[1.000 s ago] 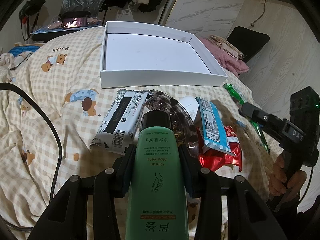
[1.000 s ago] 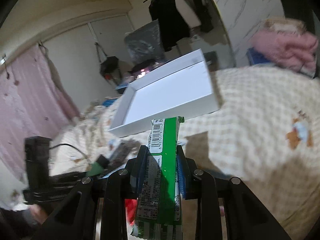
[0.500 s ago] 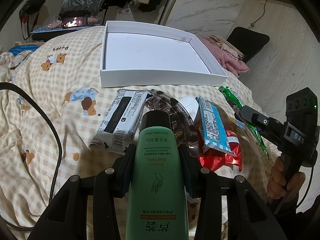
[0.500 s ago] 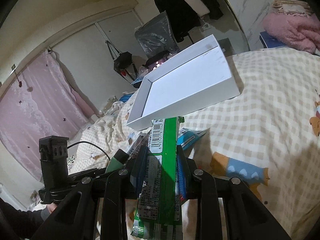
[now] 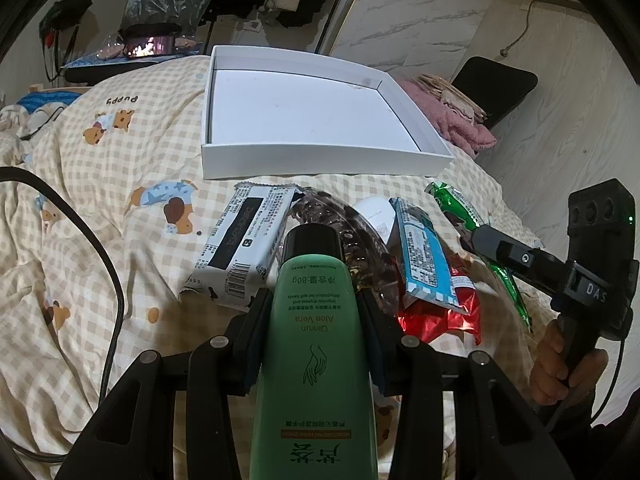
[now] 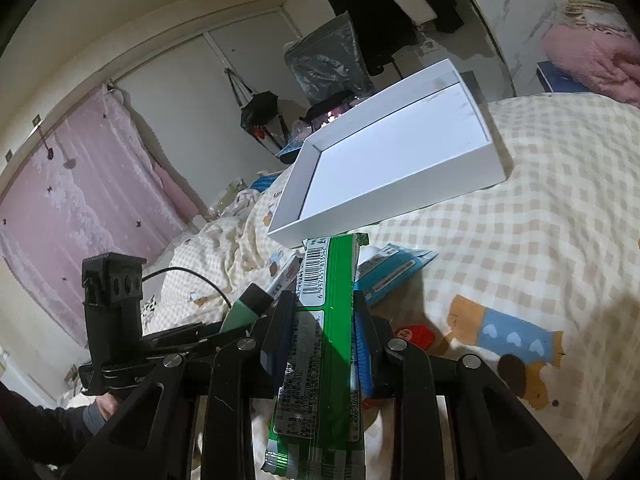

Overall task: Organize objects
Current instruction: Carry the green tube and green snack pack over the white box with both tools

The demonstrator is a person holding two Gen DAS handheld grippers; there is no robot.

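My left gripper (image 5: 314, 300) is shut on a green aloe vera hand cream tube (image 5: 316, 344) with a black cap, held above a pile of items on the bed. My right gripper (image 6: 324, 300) is shut on a green snack packet (image 6: 320, 344); it also shows at the right of the left wrist view (image 5: 460, 208). A shallow white box (image 5: 300, 120), with nothing in it, lies on the checked quilt beyond the pile; it shows in the right wrist view (image 6: 392, 160) too.
The pile holds a black-and-white packet (image 5: 244, 240), a clear hair claw (image 5: 360, 240), a white object (image 5: 374, 216), a blue packet (image 5: 424, 256) and a red packet (image 5: 440, 316). A black cable (image 5: 100, 260) crosses the quilt at left. Pink fabric (image 5: 448, 120) lies off the bed's right edge.
My right gripper with the green packet has moved in toward the pile and the white box. My left gripper has held still with the tube.
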